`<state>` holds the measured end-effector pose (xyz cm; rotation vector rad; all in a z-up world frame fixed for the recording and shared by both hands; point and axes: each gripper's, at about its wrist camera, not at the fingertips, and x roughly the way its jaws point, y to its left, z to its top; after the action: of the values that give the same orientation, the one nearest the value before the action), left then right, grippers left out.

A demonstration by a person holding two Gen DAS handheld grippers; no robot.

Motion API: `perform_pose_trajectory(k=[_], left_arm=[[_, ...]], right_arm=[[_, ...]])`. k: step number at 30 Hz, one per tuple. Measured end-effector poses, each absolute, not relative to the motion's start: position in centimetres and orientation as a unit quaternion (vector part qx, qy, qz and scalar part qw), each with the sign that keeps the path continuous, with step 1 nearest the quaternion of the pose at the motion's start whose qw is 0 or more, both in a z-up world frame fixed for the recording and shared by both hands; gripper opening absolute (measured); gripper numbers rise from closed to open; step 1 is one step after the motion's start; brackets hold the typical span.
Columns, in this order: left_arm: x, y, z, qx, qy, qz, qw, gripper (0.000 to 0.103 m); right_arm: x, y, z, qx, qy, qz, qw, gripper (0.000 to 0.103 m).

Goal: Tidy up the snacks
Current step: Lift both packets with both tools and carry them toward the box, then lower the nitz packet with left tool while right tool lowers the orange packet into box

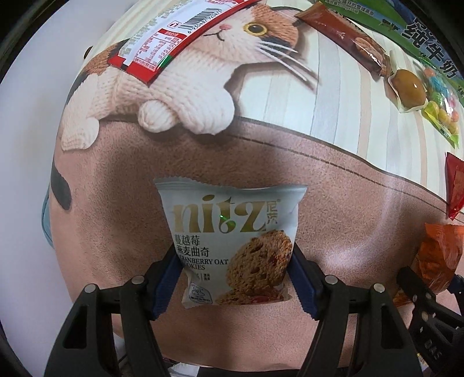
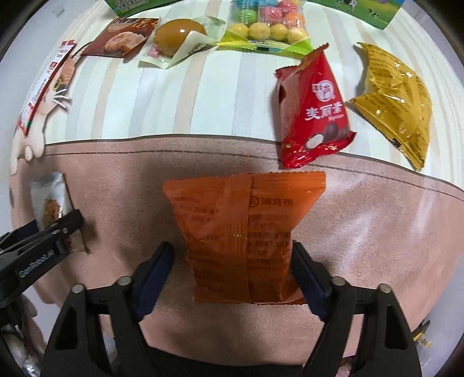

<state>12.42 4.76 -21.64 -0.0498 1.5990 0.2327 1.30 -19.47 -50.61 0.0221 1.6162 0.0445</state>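
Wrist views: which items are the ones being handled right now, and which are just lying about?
Job in hand: cookie packet gripped by left claw; orange packet inside open right claw.
Lying about: red packet, yellow packet, egg, candy bag, brown packet.

The cookie packet (image 1: 232, 240) is matt pale film; the orange packet (image 2: 246, 235) is glossy crinkled plastic. Beneath them the printed cloth (image 1: 362, 246) looks soft and velvety (short nap, faint sheen).
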Motion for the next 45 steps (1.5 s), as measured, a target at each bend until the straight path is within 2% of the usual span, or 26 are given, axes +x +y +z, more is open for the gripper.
perform_pose_trajectory(k=[2, 4, 6, 14, 20, 27, 32, 36, 41, 45], left_arm=[[13.2, 4.8, -21.5, -0.022, 0.714, 0.103, 0.692, 0.068], [13.1, 4.9, -21.1, -0.021, 0.712, 0.104, 0.694, 0.067], [12.8, 4.9, -20.2, -0.019, 0.710, 0.104, 0.696, 0.066], [13.1, 4.5, -18.9, -0.010, 0.703, 0.089, 0.706, 0.065], [14.4, 3.0, -14.4, -0.008, 0.680, 0.058, 0.731, 0.065], [18.5, 0.3, -6.6, -0.005, 0.623, 0.000, 0.782, 0.065], [23.2, -1.8, -0.9, -0.005, 0.579, -0.041, 0.814, 0.065], [27.6, -3.2, 1.7, -0.006, 0.565, -0.059, 0.823, 0.065], [34.1, -3.7, 3.1, 0.006, 0.562, -0.060, 0.825, 0.065], [40.1, -3.6, 2.8, 0.021, 0.579, -0.053, 0.814, 0.065]], right_arm=[[0.9, -19.5, -50.7, 0.011, 0.719, 0.016, 0.695, 0.060], [0.7, -19.1, -51.1, 0.019, 0.717, 0.014, 0.697, 0.058], [0.6, -19.6, -50.7, 0.024, 0.715, 0.012, 0.699, 0.052], [0.2, -21.3, -49.2, 0.073, 0.702, 0.031, 0.708, 0.049], [0.5, -22.2, -46.3, 0.093, 0.679, 0.050, 0.727, 0.048], [3.4, -23.7, -40.8, 0.126, 0.643, 0.078, 0.752, 0.048], [9.2, -25.2, -35.4, 0.160, 0.606, 0.090, 0.774, 0.048], [13.6, -26.4, -32.1, 0.174, 0.578, 0.094, 0.792, 0.048], [19.6, -29.0, -28.4, 0.162, 0.551, 0.076, 0.815, 0.048], [25.2, -30.7, -27.7, 0.146, 0.548, 0.056, 0.822, 0.048]])
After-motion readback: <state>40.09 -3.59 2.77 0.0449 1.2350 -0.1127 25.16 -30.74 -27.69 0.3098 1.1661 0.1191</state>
